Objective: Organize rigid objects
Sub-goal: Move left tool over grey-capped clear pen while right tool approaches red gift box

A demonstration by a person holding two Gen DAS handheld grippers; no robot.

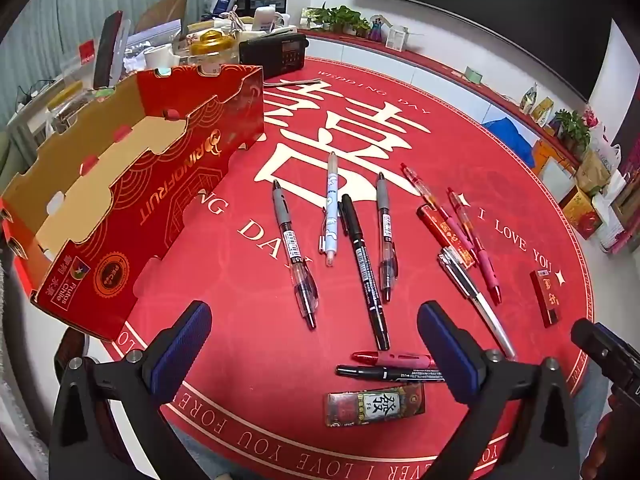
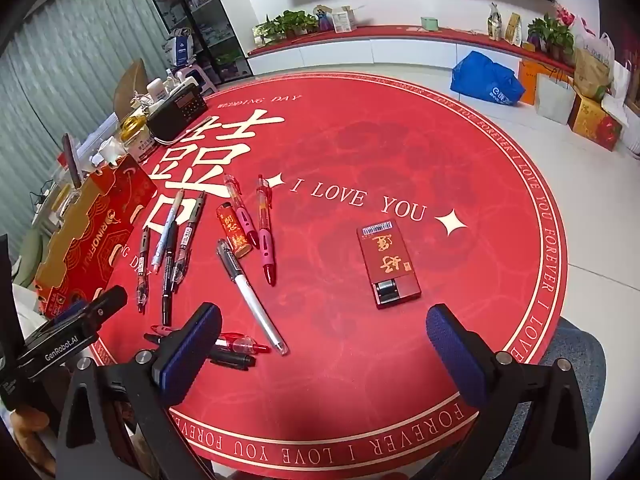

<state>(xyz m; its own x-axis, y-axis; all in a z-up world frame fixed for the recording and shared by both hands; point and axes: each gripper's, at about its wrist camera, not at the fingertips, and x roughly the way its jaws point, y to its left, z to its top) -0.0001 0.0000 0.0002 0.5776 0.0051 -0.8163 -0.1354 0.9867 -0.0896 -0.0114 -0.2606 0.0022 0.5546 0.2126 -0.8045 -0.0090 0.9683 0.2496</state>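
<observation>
Several pens lie scattered on the round red tablecloth (image 1: 400,140): a black marker (image 1: 364,268), a white patterned pen (image 1: 331,208), clear black pens (image 1: 295,256), pink pens (image 1: 476,240) and a white pen (image 1: 480,304). Small lighters lie among them: a red one (image 1: 446,236), a patterned one (image 1: 374,404) and a flat red one (image 2: 388,262). An open red cardboard box (image 1: 152,200) stands at the left. My left gripper (image 1: 314,340) is open and empty above the near pens. My right gripper (image 2: 324,344) is open and empty, near the flat red lighter.
Behind the box stand a black radio (image 1: 276,54), a gold-lidded jar (image 1: 210,42) and cups. The table's near edge is just under both grippers. Bags and boxes (image 2: 486,78) sit on the floor at the far right.
</observation>
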